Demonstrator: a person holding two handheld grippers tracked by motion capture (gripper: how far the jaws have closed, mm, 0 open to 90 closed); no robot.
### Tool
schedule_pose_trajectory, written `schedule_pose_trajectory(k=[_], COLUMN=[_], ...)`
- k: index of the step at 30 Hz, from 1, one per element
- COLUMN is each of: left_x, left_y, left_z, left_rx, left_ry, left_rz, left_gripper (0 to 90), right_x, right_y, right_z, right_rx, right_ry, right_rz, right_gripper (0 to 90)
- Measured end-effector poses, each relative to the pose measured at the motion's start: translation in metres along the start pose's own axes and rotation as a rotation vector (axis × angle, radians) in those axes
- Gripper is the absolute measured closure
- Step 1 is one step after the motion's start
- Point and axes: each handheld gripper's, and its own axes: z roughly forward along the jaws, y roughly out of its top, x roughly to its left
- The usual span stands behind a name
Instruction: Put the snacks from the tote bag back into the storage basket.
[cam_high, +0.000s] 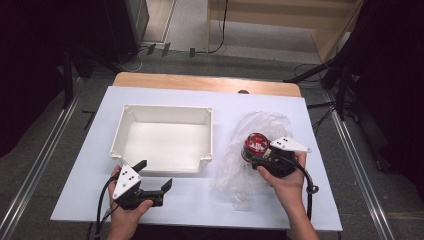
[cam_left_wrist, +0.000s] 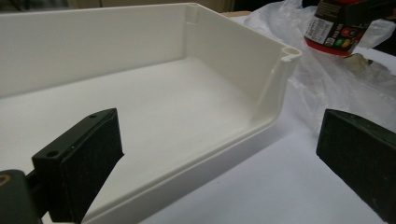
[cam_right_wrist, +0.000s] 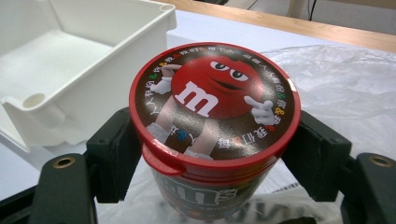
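Right tool (cam_right_wrist: 212, 154) grips a candy tub (cam_right_wrist: 215, 121) just under its red lid (cam_right_wrist: 219, 100), one black jaw pressed to each side, the tub upright with the lid's printed face turned up. Seen from the high view, this tool (cam_high: 259, 156) sits at about 4 o'clock on the counter (cam_high: 200, 205), held in the person's right hand (cam_high: 286, 186), and the tub (cam_high: 256, 145) stands over a crumpled clear plastic bag (cam_high: 260, 125) that spreads out beneath and beyond it. Left tool (cam_high: 156, 175) rests at about 7 o'clock, near the counter's front edge in the left hand (cam_high: 127, 207); its jaws stand wide apart with nothing between them. From the left gripper view, those jaws frame the near wall of a white tray (cam_left_wrist: 280, 70), whose low front edge lies just ahead of them, and the tub (cam_left_wrist: 334, 28) shows beyond the tray's corner at the upper right, over the bag (cam_left_wrist: 327, 84). In the high view the tray (cam_high: 124, 135) lies at about 10 o'clock, left of the bag and apart from it, its inside bare. At 12 o'clock, a strip of wooden tabletop (cam_high: 200, 82) shows beyond the counter's white sheet.
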Motion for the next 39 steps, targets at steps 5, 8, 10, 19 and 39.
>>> schedule_pose_trajectory(k=[5, 8, 10, 19, 39], left_x=[0.014, 0.021, 0.025, 0.034, 0.037], left_y=[-0.003, -0.003, -0.004, -0.004, -0.007], left_z=[-0.003, -0.004, -0.005, -0.008, -0.010], left_rx=[0.011, 0.018, 0.017, 0.002, 0.007], left_ry=[0.026, 0.033, 0.035, 0.046, 0.050], left_rz=[-0.007, 0.010, -0.007, -0.051, -0.071], left_gripper=[0.5, 0.5, 0.5, 0.5, 0.5], right_x=[0.009, 0.014, 0.016, 0.025, 0.051], right_y=[0.004, 0.007, 0.010, 0.018, 0.035], right_z=[0.004, 0.004, 0.003, -0.001, 0.005], right_rx=[0.008, 0.007, 0.003, -0.015, -0.021], right_ry=[0.010, 0.014, 0.018, 0.038, 0.090], right_rz=[-0.016, -0.018, -0.013, -0.025, -0.063], right_gripper=[26.3, 26.3, 26.3, 26.3, 26.3])
